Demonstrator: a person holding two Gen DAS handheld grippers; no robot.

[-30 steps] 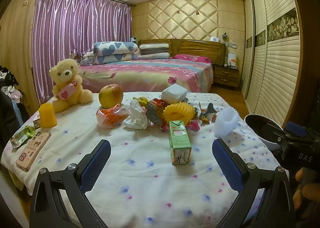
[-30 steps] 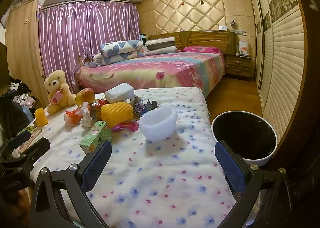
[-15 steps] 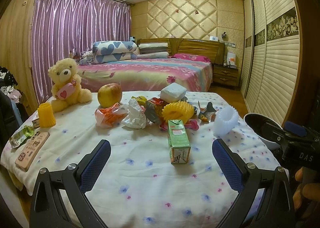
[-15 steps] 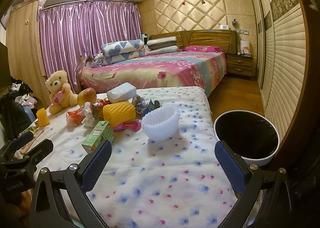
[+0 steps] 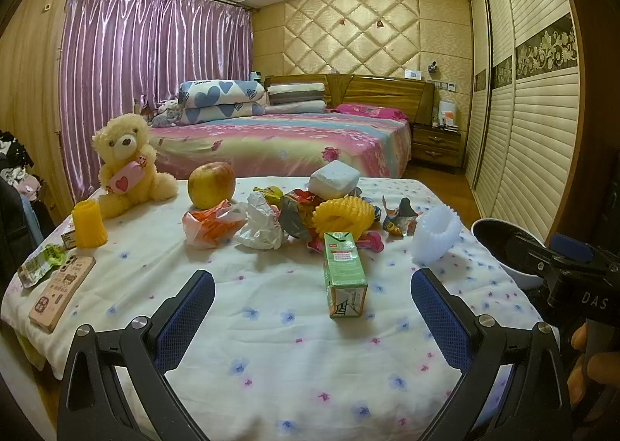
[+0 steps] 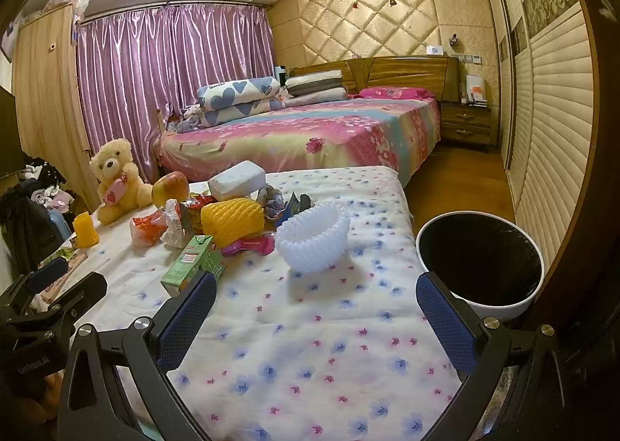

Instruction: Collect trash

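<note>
Spreading under everything is the table, draped in a white cloth with small flowers. Beside its right edge, on the wooden floor, stands the white bin with a dark inside. The teddy bear sits at the far left corner, the apple just right of it. Mid-table lies the trash heap: a white block atop crumpled wrappers, a yellow foam net and an orange bag. The white foam net rests apart, toward the bin side. The green juice carton lies nearer than the heap.

The left gripper hovers over the near cloth, jaws spread wide and empty; the carton sits ahead of them, between the fingers' lines but past the tips. The right gripper is likewise released, holding nothing; the white foam net lies ahead between its fingers, untouched, the carton just beyond its left finger.
</note>
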